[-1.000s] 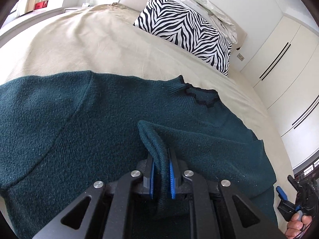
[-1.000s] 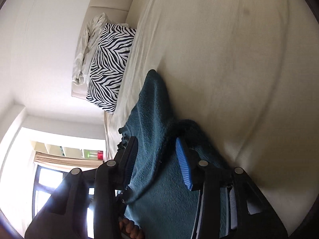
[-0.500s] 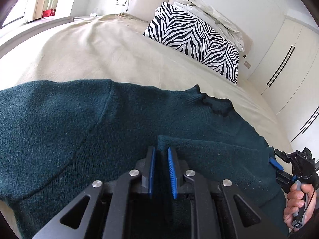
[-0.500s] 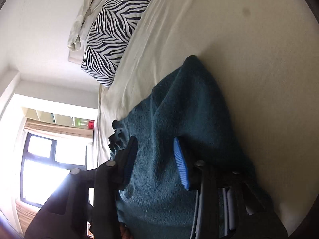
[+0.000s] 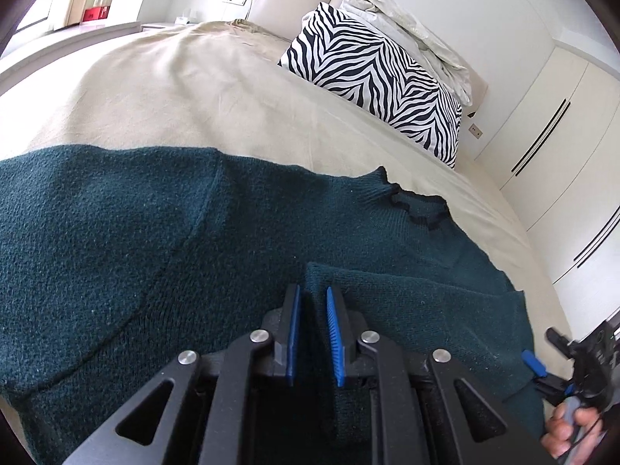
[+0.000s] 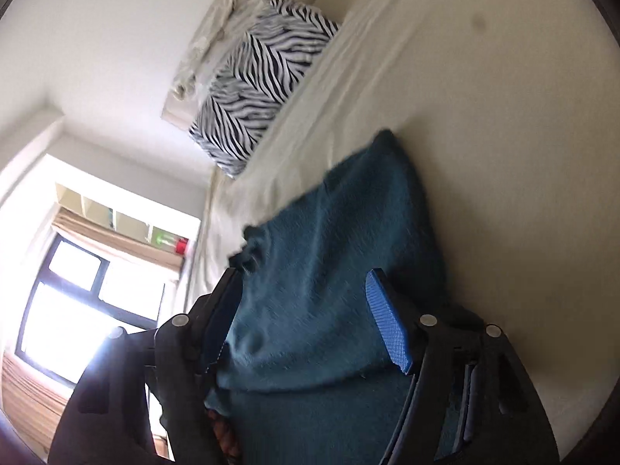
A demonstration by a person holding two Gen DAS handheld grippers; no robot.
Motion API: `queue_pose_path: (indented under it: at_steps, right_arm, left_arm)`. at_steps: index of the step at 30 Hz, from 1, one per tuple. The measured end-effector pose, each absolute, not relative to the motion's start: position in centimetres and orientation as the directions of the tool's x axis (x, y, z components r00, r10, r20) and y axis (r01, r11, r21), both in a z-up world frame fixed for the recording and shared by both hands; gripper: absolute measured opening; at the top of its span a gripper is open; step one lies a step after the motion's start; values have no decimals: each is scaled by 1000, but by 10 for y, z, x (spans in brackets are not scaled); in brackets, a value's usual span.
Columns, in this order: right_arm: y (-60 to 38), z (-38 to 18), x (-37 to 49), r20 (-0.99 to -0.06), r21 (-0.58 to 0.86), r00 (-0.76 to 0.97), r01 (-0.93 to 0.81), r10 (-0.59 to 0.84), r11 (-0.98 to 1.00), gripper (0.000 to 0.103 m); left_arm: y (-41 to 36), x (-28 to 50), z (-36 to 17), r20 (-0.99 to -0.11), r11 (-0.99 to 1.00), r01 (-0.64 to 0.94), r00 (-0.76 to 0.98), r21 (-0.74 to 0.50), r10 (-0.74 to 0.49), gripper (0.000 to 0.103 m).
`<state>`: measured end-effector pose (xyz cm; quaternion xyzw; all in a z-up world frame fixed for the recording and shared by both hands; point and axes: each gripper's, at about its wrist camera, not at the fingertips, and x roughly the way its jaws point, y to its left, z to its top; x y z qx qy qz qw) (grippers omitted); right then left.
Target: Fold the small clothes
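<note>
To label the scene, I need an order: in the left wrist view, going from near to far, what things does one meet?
left gripper → dark green sweater → beige bed cover → zebra pillow → crumpled white bedding

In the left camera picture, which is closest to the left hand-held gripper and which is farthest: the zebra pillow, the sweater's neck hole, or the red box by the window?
From the left hand-held gripper, nearest first:
1. The sweater's neck hole, just ahead, a little to the right.
2. The zebra pillow, farther up the bed, on the right.
3. The red box, beyond the bed, far upper left.
</note>
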<state>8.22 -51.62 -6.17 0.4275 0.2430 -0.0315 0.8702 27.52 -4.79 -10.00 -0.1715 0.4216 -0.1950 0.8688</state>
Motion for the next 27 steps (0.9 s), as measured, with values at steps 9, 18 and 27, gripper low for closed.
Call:
queue_pose_path:
  at_steps: [9,18,27]
  right_arm:
    - [-489,-22,1,-420,671,906,281,40,686,55]
    - [-415,-24,-23,-387,738,907,196,168,645,55]
    - [-370,-31,-13,-415,737,887,196,203,647,55]
  left_arm:
    - [140,175,-42,-505,693,-124,775,-711,-380,92]
    - [326,117,-96,-511,192,-480,842,-856,-173,87]
    - [348,156,-115,-512,175,-485,840,-857,-179,24]
